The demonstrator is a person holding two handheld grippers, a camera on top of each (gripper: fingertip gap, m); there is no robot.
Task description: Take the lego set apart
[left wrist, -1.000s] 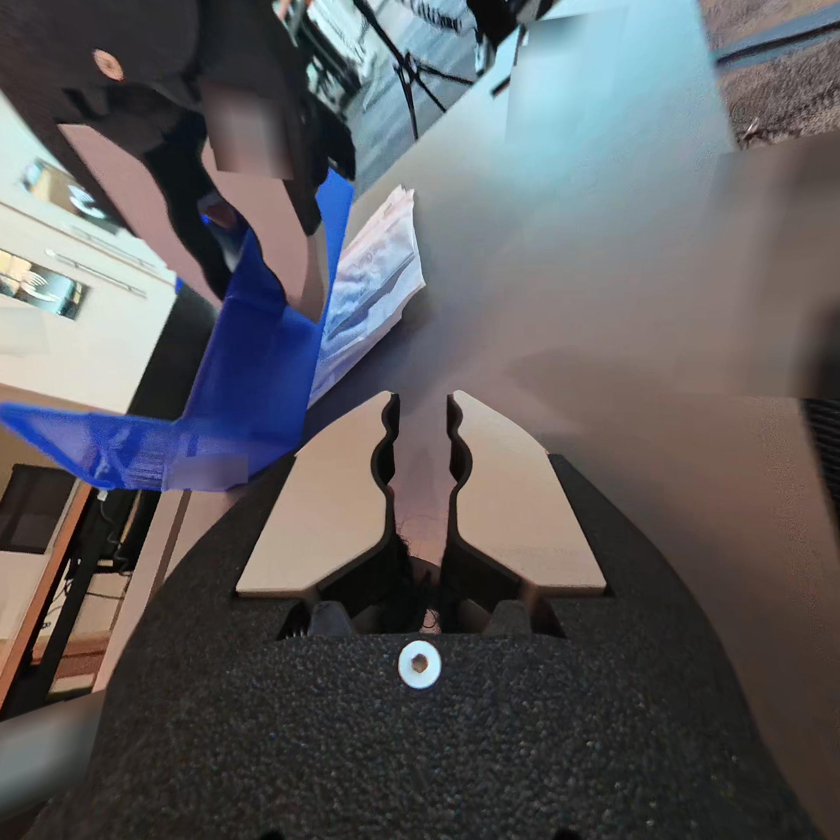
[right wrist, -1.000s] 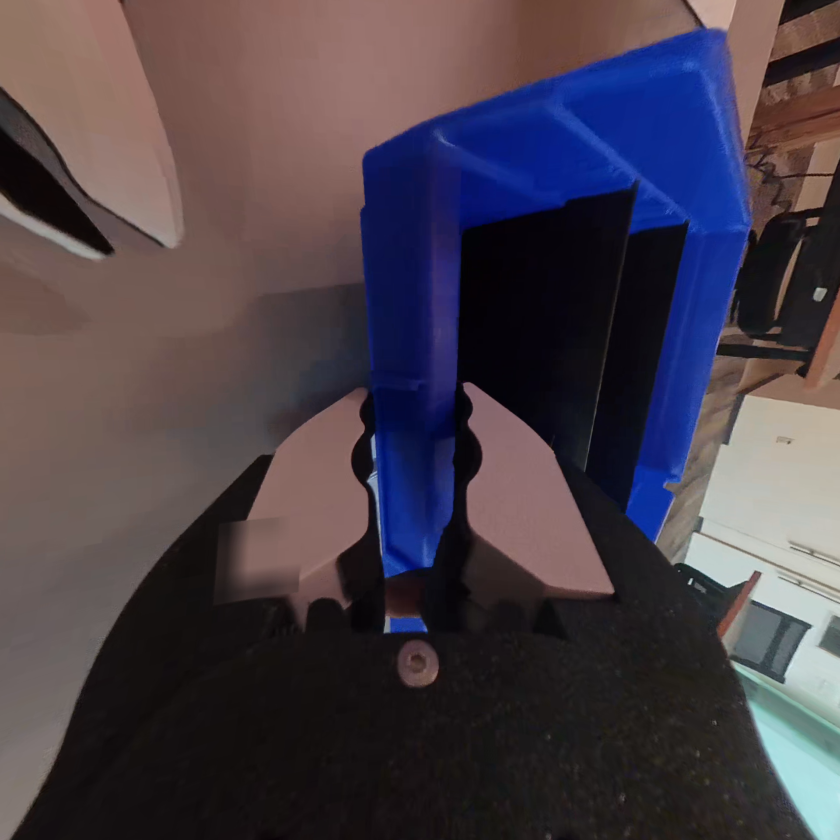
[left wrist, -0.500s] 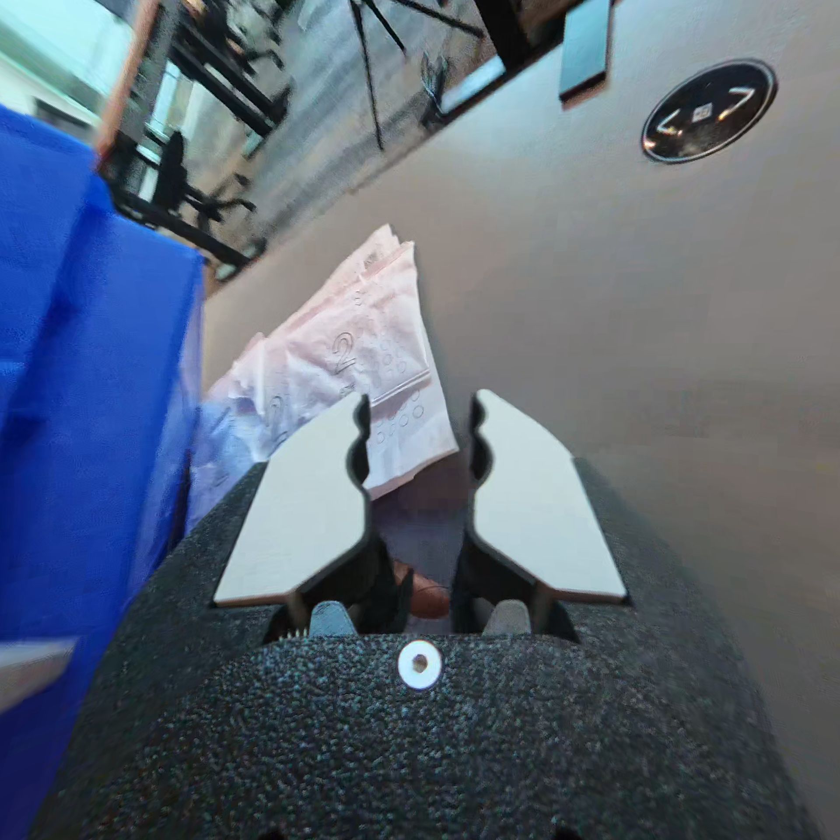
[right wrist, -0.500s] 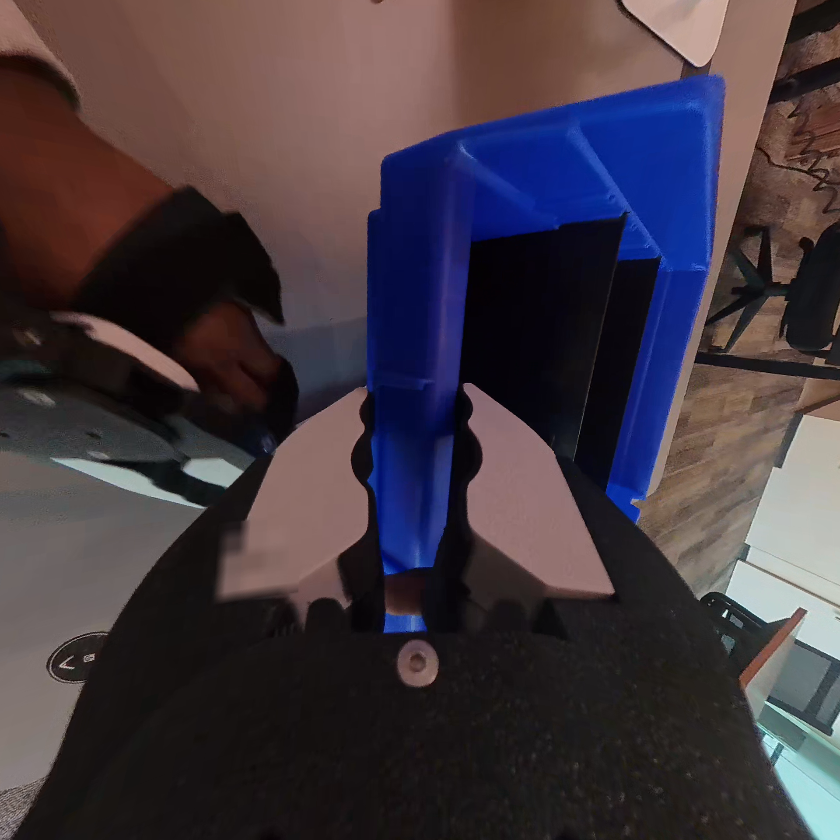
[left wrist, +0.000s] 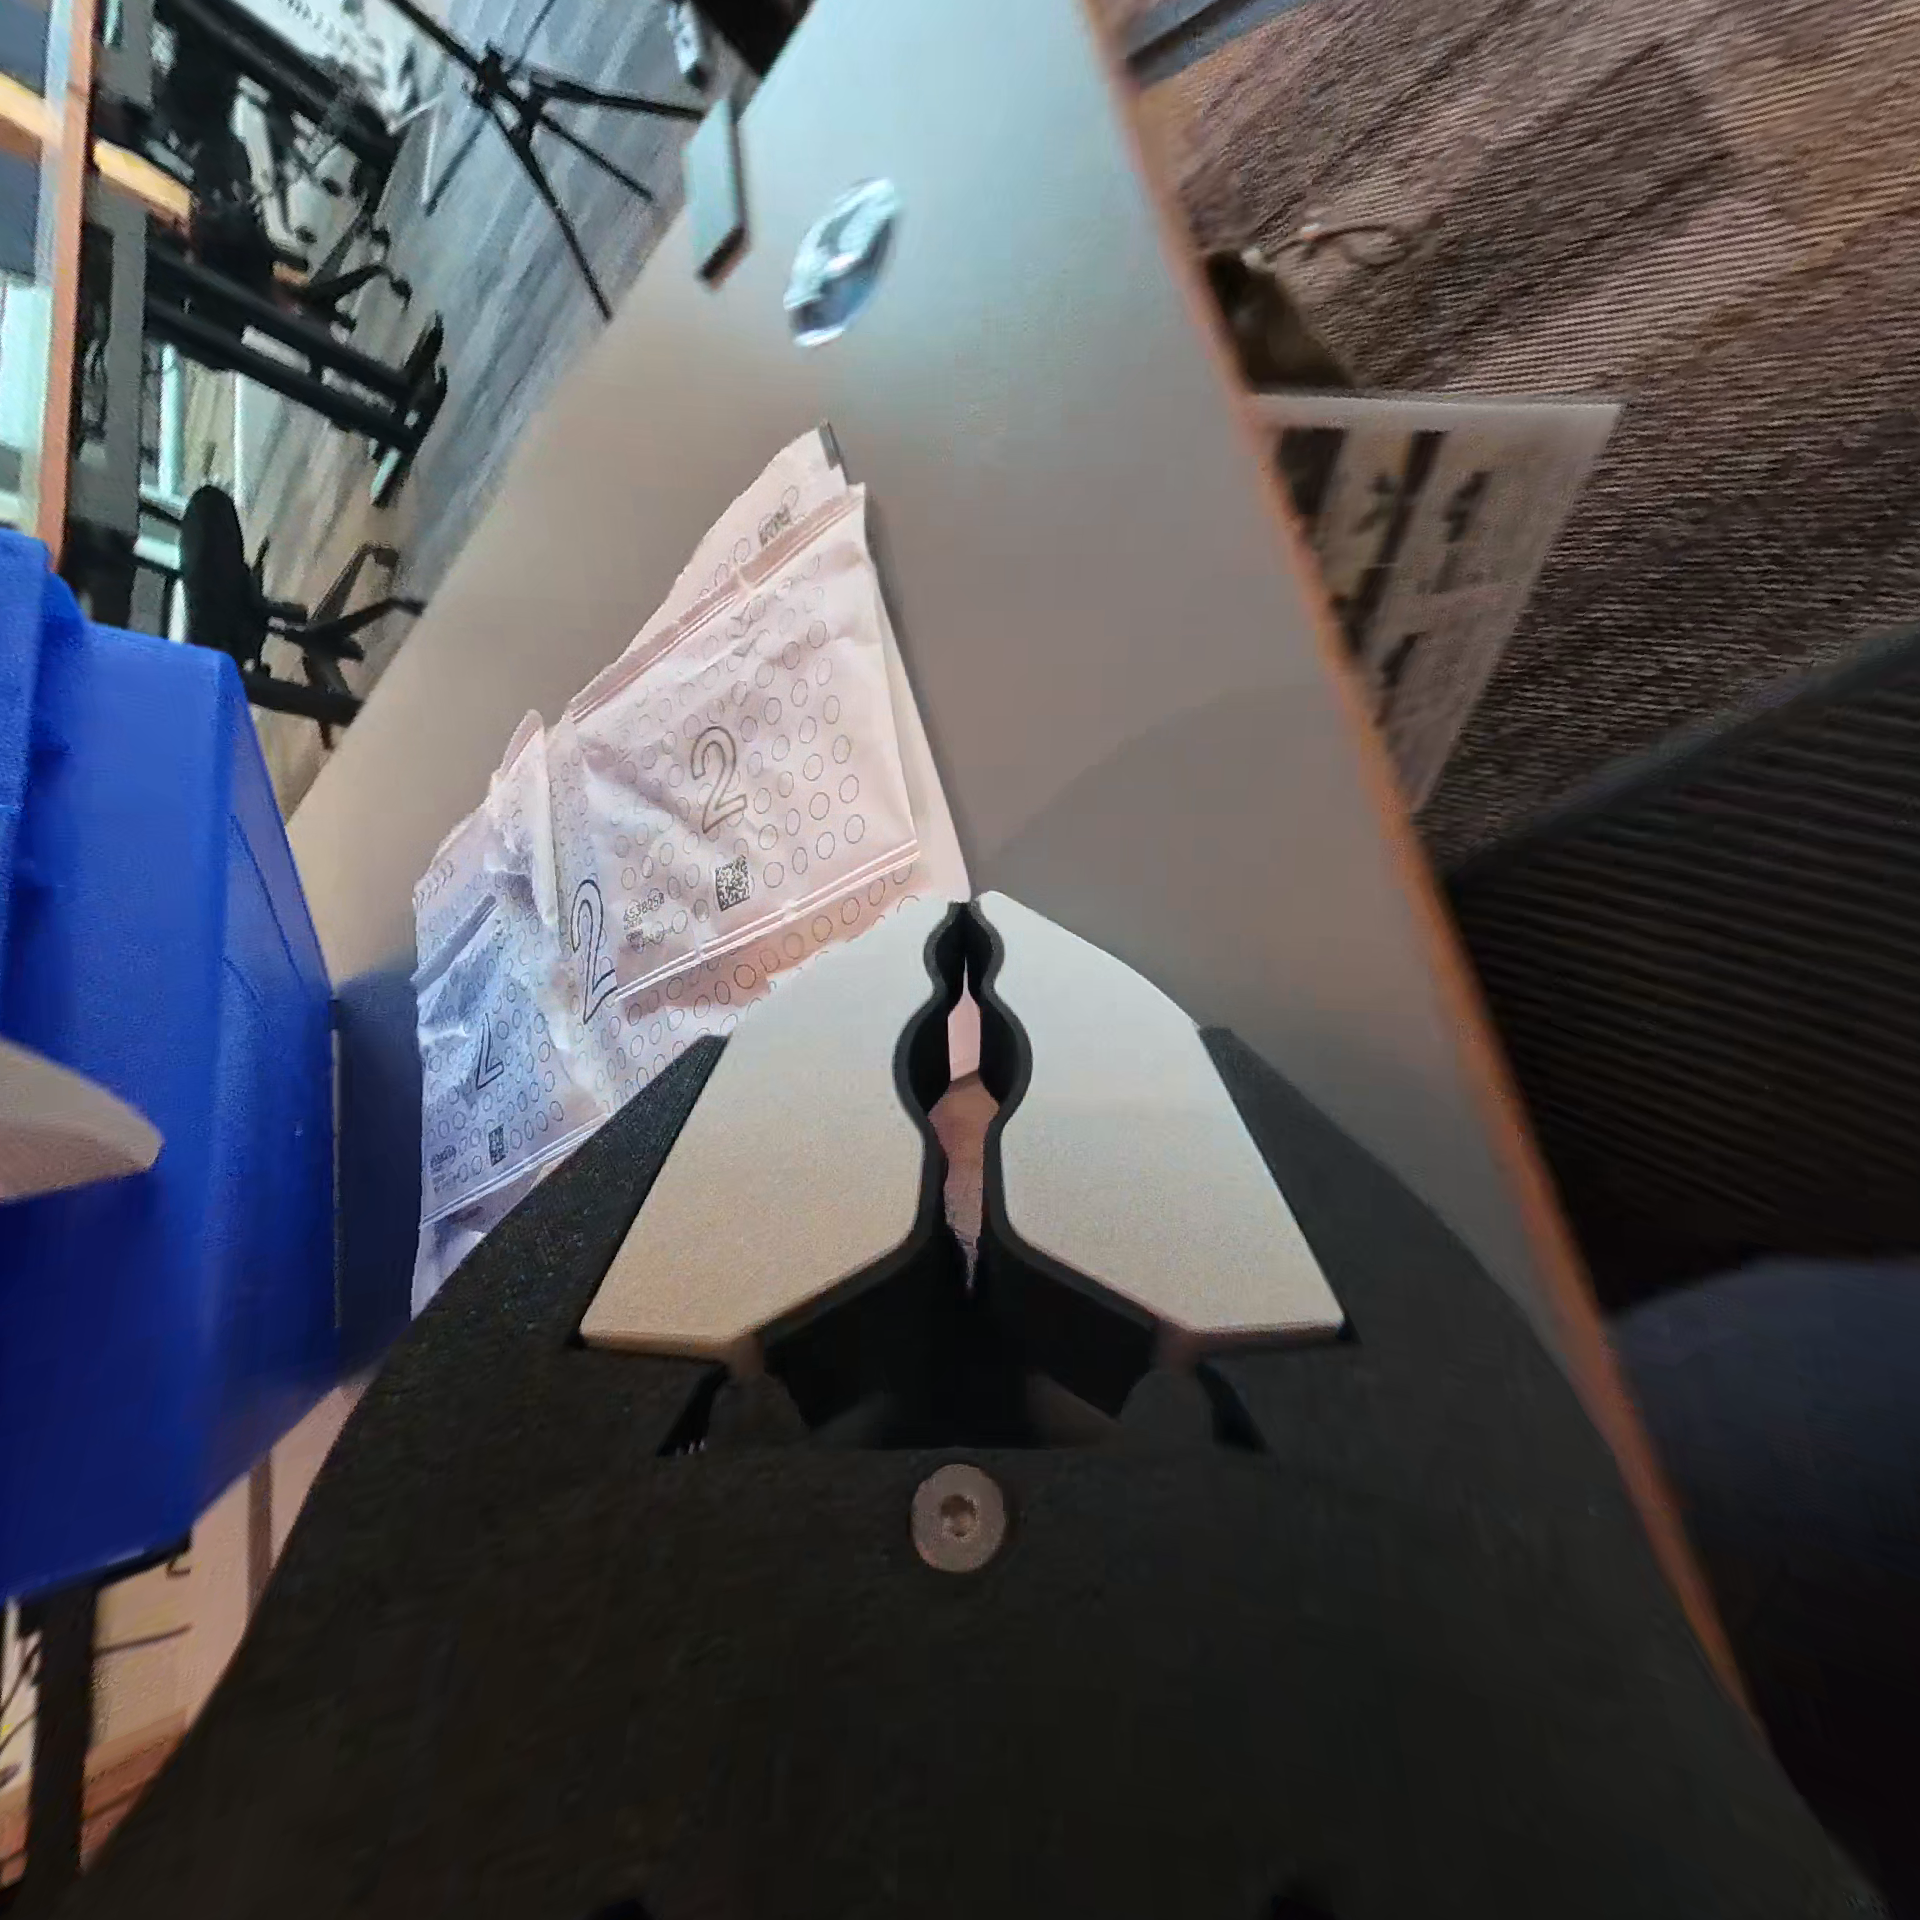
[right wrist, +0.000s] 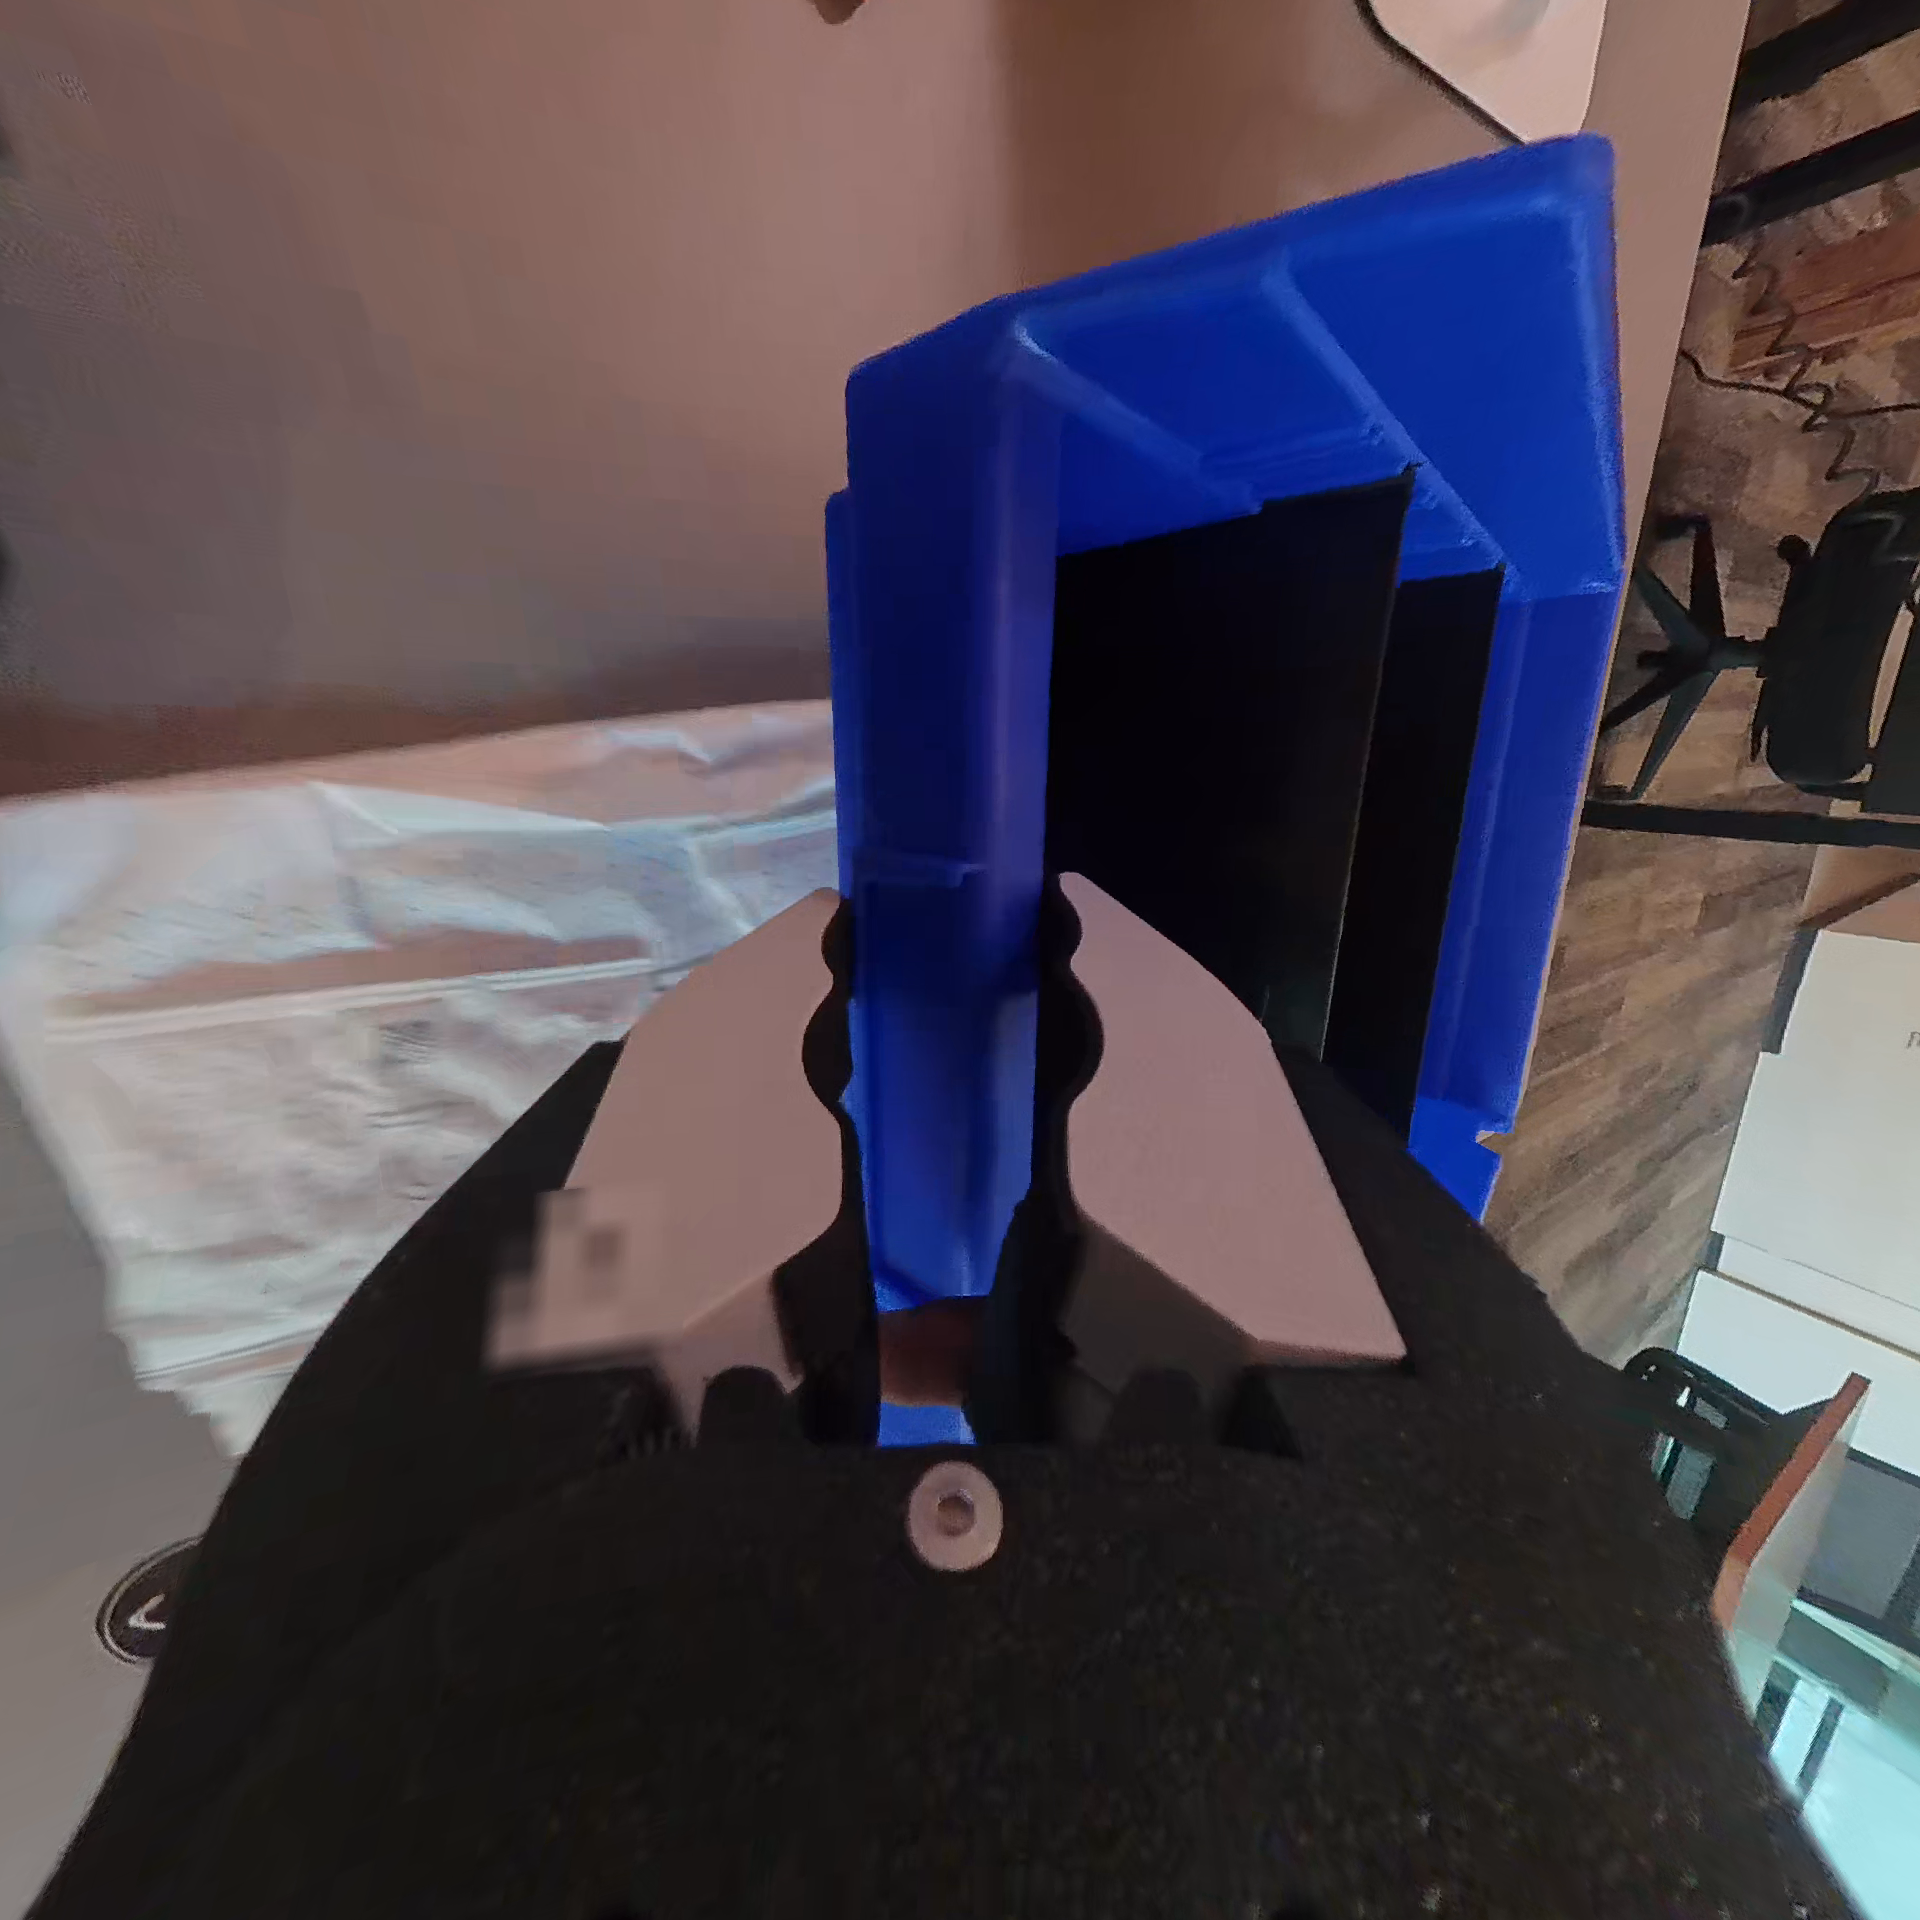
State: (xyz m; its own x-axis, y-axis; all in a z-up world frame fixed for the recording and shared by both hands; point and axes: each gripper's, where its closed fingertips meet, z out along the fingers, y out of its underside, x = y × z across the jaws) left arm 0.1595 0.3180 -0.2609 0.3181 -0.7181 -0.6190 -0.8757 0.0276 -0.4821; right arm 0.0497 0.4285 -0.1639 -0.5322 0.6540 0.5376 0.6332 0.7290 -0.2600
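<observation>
My right gripper (right wrist: 948,894) is shut on the rim wall of a blue plastic bin (right wrist: 1299,436) with black dividers (right wrist: 1226,748) inside; the bin is held tilted off the table. The bin also shows at the left of the left wrist view (left wrist: 145,1039). My left gripper (left wrist: 966,914) is shut and empty, its tips just past the corner of a pile of white paper bags (left wrist: 707,852) printed with small circles, which lie on the grey table (left wrist: 1039,520). The bags also show in the right wrist view (right wrist: 364,987). No lego model is in view.
A round black disc (left wrist: 842,255) and a dark flat block (left wrist: 717,197) sit on the far part of the table. The table edge (left wrist: 1340,665) runs down the right, with carpet and a black chair beyond. Office chairs and stands are in the background. My hands' fingertips stand some 20 cm from each other. The dark flat block (left wrist: 717,197) sits 20 cm or so from the ends of my left fingers.
My left gripper has closed from open to shut and swung toward the paper bags. The right gripper keeps hold of the blue bin, which has shifted so the bags show beside it.
</observation>
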